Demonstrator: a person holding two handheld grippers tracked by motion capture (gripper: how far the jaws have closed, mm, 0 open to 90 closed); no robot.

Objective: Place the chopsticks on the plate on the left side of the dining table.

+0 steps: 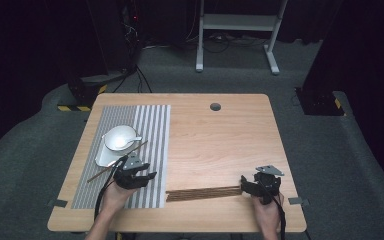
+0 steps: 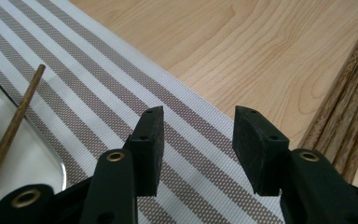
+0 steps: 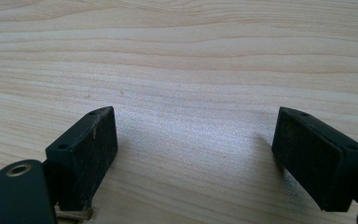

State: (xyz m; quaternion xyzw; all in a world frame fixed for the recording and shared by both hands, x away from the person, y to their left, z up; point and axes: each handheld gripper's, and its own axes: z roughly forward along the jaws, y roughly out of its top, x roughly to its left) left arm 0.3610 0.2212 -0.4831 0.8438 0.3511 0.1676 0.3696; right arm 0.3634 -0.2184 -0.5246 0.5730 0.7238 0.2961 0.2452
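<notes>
No readable text, labels, brands or numbers anywhere here; only yellow-black hazard stripes (image 1: 75,107) on floor bases.

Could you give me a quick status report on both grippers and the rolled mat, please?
Left gripper open over striped placemat. Right gripper open, empty, beside rolled mat. Nothing between them.

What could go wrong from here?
1. The chopstick leans loosely across the white plate, right beside the open left gripper; a nudge may roll it off.
2. The right gripper sits at the end of the rolled dark mat with jaws wide, so it might push the roll instead of gripping.
</notes>
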